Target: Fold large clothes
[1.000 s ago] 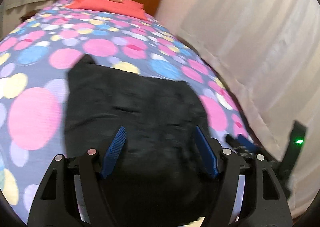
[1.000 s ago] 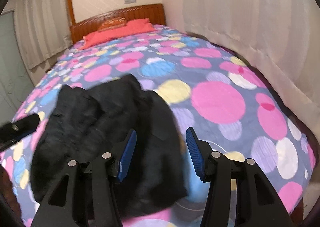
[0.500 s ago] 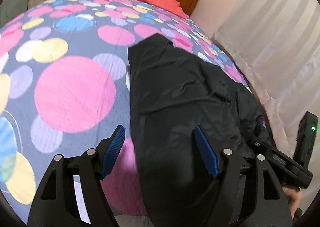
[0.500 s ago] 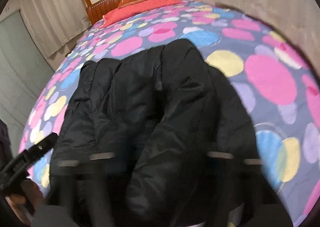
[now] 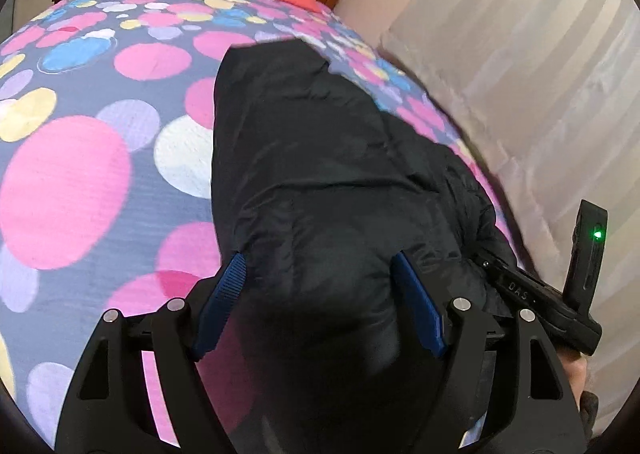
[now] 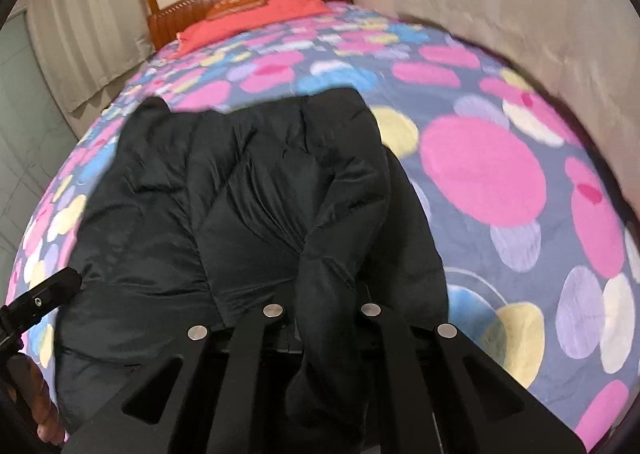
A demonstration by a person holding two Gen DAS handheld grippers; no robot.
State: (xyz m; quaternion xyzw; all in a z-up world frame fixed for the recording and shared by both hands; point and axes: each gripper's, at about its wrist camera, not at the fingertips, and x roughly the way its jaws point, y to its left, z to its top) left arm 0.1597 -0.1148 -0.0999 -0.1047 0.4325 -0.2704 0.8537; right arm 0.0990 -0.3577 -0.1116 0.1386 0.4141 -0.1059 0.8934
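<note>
My left hand-held gripper, jaws opening around unpinched fabric low in frame, must clamp the black jacket on the bed, matching my right hand-held gripper pinching its fold.

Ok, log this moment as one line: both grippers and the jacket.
right gripper: shut on jacket fold | left gripper: jaws opening, astride jacket, pads not pressing | jacket: on bedspread, unfolded | stage: grasping

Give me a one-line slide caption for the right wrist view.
Right gripper shut on a fold of the black puffer jacket spread across the polka-dot bedspread.
</note>
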